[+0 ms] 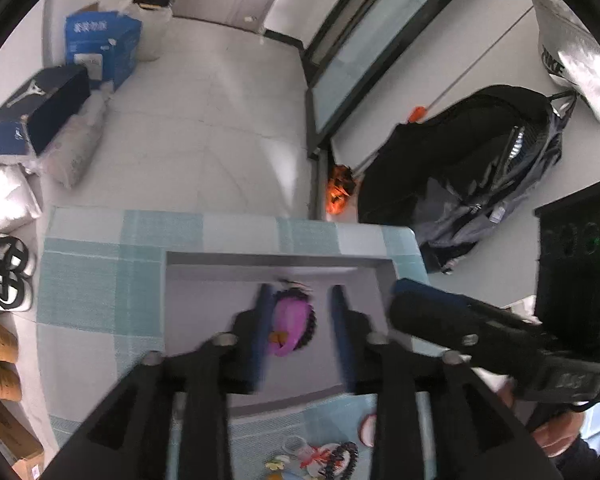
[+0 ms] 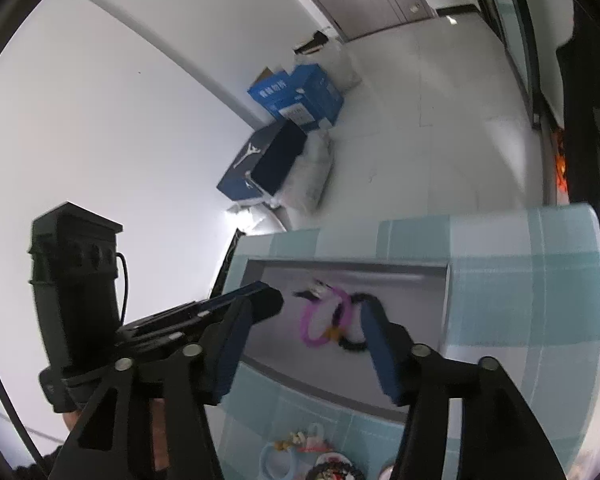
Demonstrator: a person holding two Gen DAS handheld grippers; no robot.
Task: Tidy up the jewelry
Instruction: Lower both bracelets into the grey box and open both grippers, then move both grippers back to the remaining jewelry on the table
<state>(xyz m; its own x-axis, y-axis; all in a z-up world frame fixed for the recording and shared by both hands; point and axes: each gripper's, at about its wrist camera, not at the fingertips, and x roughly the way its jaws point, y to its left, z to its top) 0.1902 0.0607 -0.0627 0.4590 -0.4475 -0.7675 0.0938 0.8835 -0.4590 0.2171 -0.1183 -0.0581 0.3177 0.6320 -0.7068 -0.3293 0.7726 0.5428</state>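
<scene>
My left gripper [image 1: 298, 320] hangs released over the grey tray [image 1: 268, 261], straddling the pink bracelet [image 1: 286, 322] and black beaded bracelet [image 1: 309, 326] lying inside; my right gripper [image 2: 300, 340] gapes empty too, more jewelry [image 2: 300, 446] waiting nearer.

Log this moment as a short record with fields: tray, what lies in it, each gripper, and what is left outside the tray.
tray: grey tray on checked blue cloth
in tray: pink bracelet and black beaded bracelet, touching
left gripper: open, above the bracelets
right gripper: open, nothing held
outside tray: small jewelry pile at the cloth's near edge
</scene>
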